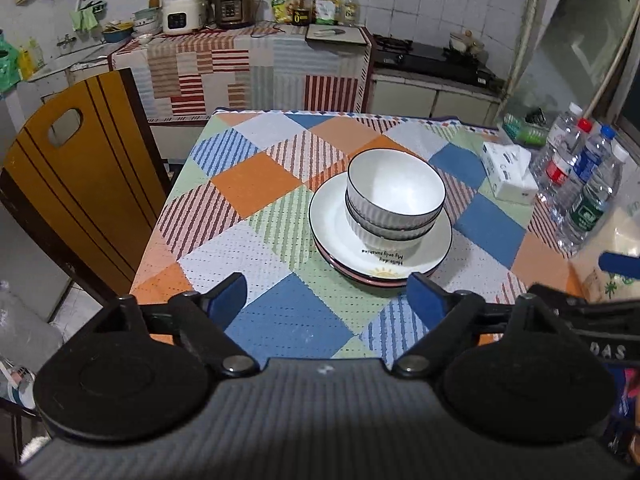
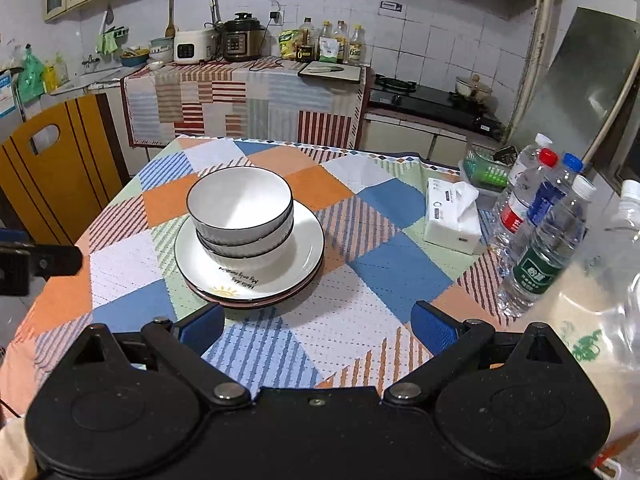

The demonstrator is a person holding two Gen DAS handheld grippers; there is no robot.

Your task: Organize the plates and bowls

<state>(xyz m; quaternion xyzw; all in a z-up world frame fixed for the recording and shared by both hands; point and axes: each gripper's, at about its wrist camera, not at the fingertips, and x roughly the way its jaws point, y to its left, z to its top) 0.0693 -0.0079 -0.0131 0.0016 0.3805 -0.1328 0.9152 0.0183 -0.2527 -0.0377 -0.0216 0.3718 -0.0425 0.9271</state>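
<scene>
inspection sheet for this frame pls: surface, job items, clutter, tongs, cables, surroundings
Surface: table under a patchwork cloth, flat, no spills seen.
Job's things: two bowls nested, standing on stacked plates mid-table; the stack looks upright.
Clutter: tissue pack and water bottles at the right edge, apart from the stack.
Tongs: left tongs open, empty, short of the plates; right tongs open, empty.
Cables: one cord runs along the back wall to a socket; none on the table.
Surroundings: wooden chair at left, cookers on the counter, stove behind.
</scene>
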